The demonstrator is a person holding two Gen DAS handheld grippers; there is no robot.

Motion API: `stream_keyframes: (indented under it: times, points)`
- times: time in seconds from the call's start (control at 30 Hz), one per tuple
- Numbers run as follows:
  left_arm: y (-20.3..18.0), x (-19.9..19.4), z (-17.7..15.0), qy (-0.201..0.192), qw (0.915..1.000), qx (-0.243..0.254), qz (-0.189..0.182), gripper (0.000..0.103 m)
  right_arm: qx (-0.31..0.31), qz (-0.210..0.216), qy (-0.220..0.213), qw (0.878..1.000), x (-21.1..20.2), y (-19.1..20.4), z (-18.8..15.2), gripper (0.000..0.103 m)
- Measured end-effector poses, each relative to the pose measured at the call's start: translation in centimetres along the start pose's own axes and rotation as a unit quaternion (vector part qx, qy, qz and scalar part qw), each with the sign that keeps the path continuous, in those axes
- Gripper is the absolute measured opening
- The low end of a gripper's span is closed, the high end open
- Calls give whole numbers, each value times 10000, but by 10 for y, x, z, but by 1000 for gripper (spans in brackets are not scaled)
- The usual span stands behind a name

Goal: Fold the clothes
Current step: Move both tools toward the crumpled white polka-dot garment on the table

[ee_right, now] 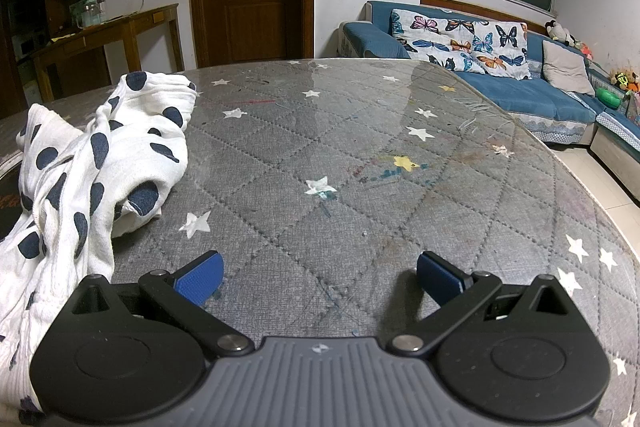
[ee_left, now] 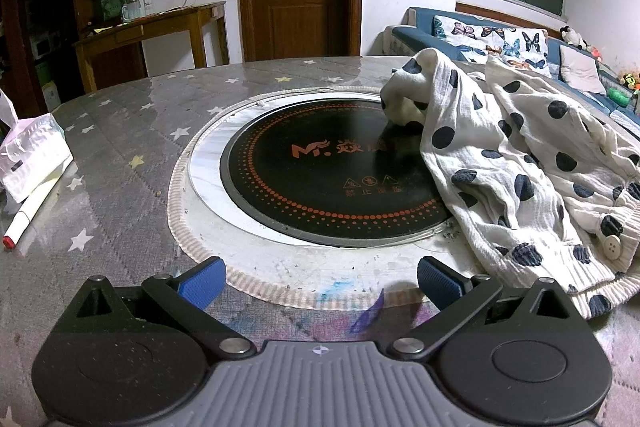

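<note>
A white garment with dark blue polka dots [ee_left: 520, 167] lies crumpled on the right of the round table, partly over the black cooktop; a white button shows near its ribbed hem. My left gripper [ee_left: 320, 283] is open and empty, left of the hem. In the right wrist view the same garment [ee_right: 92, 163] lies bunched at the left. My right gripper [ee_right: 320, 277] is open and empty over the bare grey cloth, to the right of the garment.
A black round cooktop [ee_left: 320, 171] sits in the table's middle inside a white ring. A tissue pack [ee_left: 32, 155] and a white marker [ee_left: 28, 215] lie at the left edge. The grey star-patterned table cover [ee_right: 360, 147] ends at a curved edge, with a blue sofa [ee_right: 520, 87] beyond.
</note>
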State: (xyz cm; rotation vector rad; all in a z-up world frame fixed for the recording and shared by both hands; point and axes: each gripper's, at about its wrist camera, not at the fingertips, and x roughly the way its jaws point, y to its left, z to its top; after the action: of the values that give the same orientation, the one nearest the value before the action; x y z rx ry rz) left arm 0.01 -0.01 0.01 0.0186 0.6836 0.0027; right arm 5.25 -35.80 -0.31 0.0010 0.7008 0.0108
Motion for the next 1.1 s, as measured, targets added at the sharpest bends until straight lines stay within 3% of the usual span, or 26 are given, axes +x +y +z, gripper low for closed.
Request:
stream_keyframes:
  times: [0.57, 0.9, 1.1]
  points:
    - [-13, -8, 6, 111, 9998, -23, 177, 103, 40, -185, 25, 9998, -20, -2, -11, 103]
    - [-27, -20, 8, 132, 9998, 22, 168, 103, 65, -374, -181, 9991, -57, -8, -31, 103]
    - [-39, -25, 9, 133, 9998, 99, 81, 103, 158, -242, -306, 9991, -79, -12, -39, 103]
